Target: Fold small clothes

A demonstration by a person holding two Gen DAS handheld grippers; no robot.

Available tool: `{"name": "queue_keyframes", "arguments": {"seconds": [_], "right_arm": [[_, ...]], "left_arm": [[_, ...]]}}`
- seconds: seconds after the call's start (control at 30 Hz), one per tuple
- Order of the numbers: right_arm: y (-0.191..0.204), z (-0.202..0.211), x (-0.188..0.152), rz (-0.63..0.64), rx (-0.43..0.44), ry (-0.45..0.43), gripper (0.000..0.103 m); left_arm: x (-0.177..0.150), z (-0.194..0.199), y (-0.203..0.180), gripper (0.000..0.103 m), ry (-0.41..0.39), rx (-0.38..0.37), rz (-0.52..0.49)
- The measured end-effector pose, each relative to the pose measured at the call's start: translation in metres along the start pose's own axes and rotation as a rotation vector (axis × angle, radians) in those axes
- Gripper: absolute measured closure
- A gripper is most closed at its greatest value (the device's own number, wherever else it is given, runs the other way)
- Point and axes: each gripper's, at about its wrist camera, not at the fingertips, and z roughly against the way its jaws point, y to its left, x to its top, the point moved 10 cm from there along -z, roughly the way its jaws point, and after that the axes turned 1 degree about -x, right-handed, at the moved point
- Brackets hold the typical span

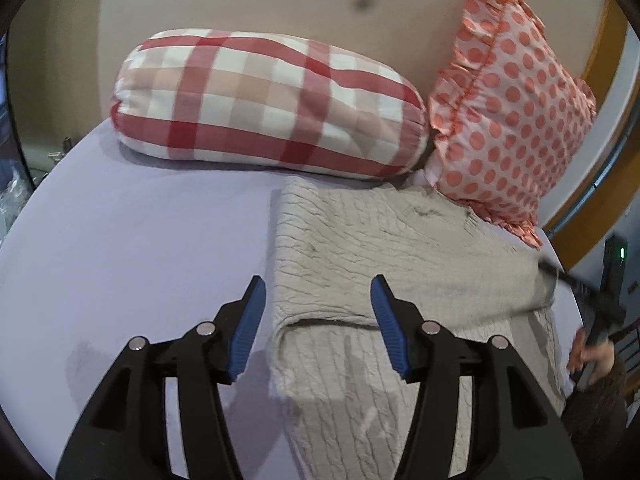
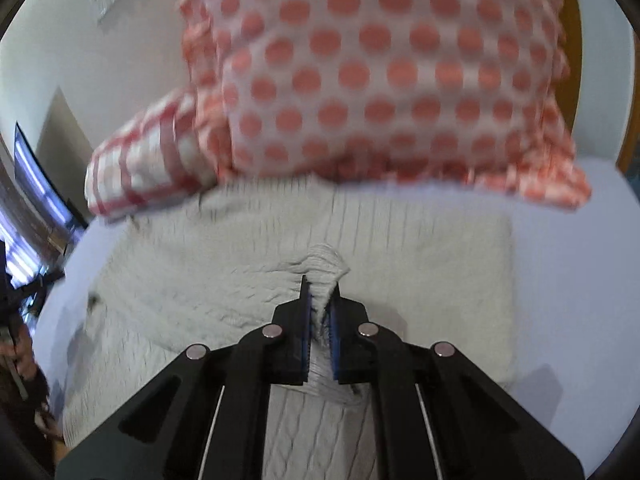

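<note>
Right wrist view: grey cable-knit sweater [image 2: 224,280] lies flat on lilac bed sheet [image 2: 568,280], partly folded. Right gripper [image 2: 320,304] pinches a raised fold of knit tight. Left gripper [image 1: 318,304] hovers over the sweater's left edge, jaws apart, holding nothing. Polka-dot pillow [image 2: 380,72] and checked bolster [image 1: 264,100] sit just behind. Best: carry the pinched fold across low, keep edges aligned.

Lilac bed [image 1: 140,240] bears grey sweater [image 1: 380,240], 2 pillows [image 1: 264,100]
</note>
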Motion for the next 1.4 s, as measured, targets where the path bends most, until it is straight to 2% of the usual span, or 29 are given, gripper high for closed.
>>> {"name": "queue_keyframes", "arguments": {"seconds": [0.07, 0.1, 0.17, 0.2, 0.23, 0.27, 0.33, 0.4, 0.47, 0.53, 0.57, 0.63, 0.67, 0.7, 0.73, 0.77, 0.83, 0.9, 1.0, 1.07, 1.17, 1.27, 1.33, 1.4], "right_arm": [[-0.004, -0.007, 0.014, 0.030, -0.065, -0.021, 0.095], [-0.006, -0.017, 0.012, 0.041, -0.093, -0.002, 0.095], [-0.014, -0.037, 0.001, 0.057, -0.143, 0.071, 0.092], [-0.021, -0.049, -0.011, 0.056, -0.169, 0.136, 0.091], [-0.027, -0.050, -0.016, 0.043, -0.185, 0.160, 0.077], [-0.033, -0.045, -0.017, 0.015, -0.195, 0.152, 0.056], [-0.042, -0.029, -0.013, -0.034, -0.195, 0.103, 0.034], [-0.036, -0.011, -0.007, -0.070, -0.106, 0.040, 0.034], [-0.017, -0.007, -0.010, -0.054, -0.007, 0.037, 0.034], [-0.001, -0.014, -0.017, -0.034, 0.047, 0.065, 0.034], [0.003, -0.021, -0.020, -0.028, 0.052, 0.086, 0.034], [-0.003, -0.044, -0.037, -0.031, 0.001, 0.189, 0.035], [-0.008, -0.050, -0.043, -0.034, -0.012, 0.211, 0.035], [-0.006, -0.045, -0.041, -0.029, -0.008, 0.189, 0.035], [-0.006, -0.038, -0.043, -0.040, -0.007, 0.200, 0.035], [-0.008, -0.027, -0.042, -0.061, 0.011, 0.196, 0.034], [-0.006, 0.004, -0.042, -0.074, 0.067, 0.157, 0.034], [-0.007, 0.036, -0.050, -0.068, 0.088, 0.129, 0.034], [-0.019, 0.070, -0.077, -0.066, 0.083, 0.129, 0.035], [-0.024, 0.084, -0.101, -0.070, 0.073, 0.152, 0.045], [-0.038, 0.098, -0.143, -0.080, 0.066, 0.179, 0.047], [-0.046, 0.108, -0.176, -0.132, 0.093, 0.202, 0.048], [-0.043, 0.116, -0.186, -0.150, 0.130, 0.185, 0.048], [-0.037, 0.121, -0.194, -0.169, 0.181, 0.183, 0.052]], "left_arm": [[-0.003, -0.003, -0.006, 0.046, 0.007, -0.002, -0.019], [-0.005, -0.005, -0.009, 0.046, 0.014, -0.001, -0.033], [-0.009, -0.009, -0.014, 0.046, 0.026, 0.001, -0.057], [-0.010, -0.010, -0.015, 0.046, 0.031, -0.001, -0.063], [-0.012, -0.011, -0.017, 0.046, 0.035, -0.006, -0.071], [-0.013, -0.011, -0.018, 0.046, 0.036, -0.009, -0.076], [-0.013, -0.015, -0.023, 0.045, 0.038, -0.022, -0.087], [-0.011, -0.023, -0.031, 0.042, 0.037, -0.037, -0.089], [-0.008, -0.035, -0.044, 0.040, 0.043, -0.068, -0.086], [-0.007, -0.052, -0.053, 0.039, 0.067, -0.071, -0.079], [-0.008, -0.061, -0.054, 0.039, 0.085, -0.059, -0.073], [-0.017, -0.090, -0.045, 0.039, 0.161, 0.040, -0.068], [-0.022, -0.098, -0.041, 0.041, 0.189, 0.072, -0.077], [-0.021, -0.095, -0.043, 0.040, 0.157, 0.098, -0.121], [-0.023, -0.089, -0.044, 0.040, 0.158, 0.118, -0.143], [-0.026, -0.083, -0.046, 0.040, 0.163, 0.107, -0.144], [-0.039, -0.053, -0.054, 0.039, 0.159, 0.011, -0.146], [-0.051, -0.022, -0.054, 0.032, 0.141, -0.016, -0.179], [-0.080, 0.018, -0.038, 0.031, 0.144, -0.012, -0.179], [-0.101, 0.035, -0.025, 0.032, 0.175, -0.012, -0.140], [-0.136, 0.049, -0.016, 0.033, 0.224, -0.046, -0.087], [-0.167, 0.055, -0.021, 0.033, 0.265, -0.090, -0.070], [-0.177, 0.057, -0.028, 0.033, 0.250, -0.084, -0.095], [-0.184, 0.062, -0.036, 0.033, 0.259, -0.131, -0.081]]}}
